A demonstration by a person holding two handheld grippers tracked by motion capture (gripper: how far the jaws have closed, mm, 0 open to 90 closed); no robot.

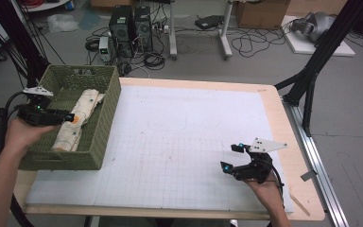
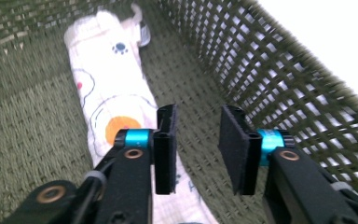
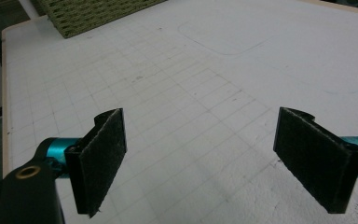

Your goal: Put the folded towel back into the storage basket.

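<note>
Tongs in my left hand (image 1: 69,116) hang spread inside the green basket (image 1: 105,124), gripping nothing, just above the rolled cloth (image 2: 112,93). That roll lies on the basket floor, its long axis running away from me, slightly left of my jaws. My right tongs (image 1: 232,157) rest wide apart over the desk (image 1: 179,123), well off; left is nearer.

A light wooden table (image 1: 283,118) fills the middle of the frame, most of its top covered by a white gridded mat (image 1: 184,137). At the left of the frame a green woven basket (image 1: 105,118) sits on the table's left end, its right wall over the mat's left edge.
</note>
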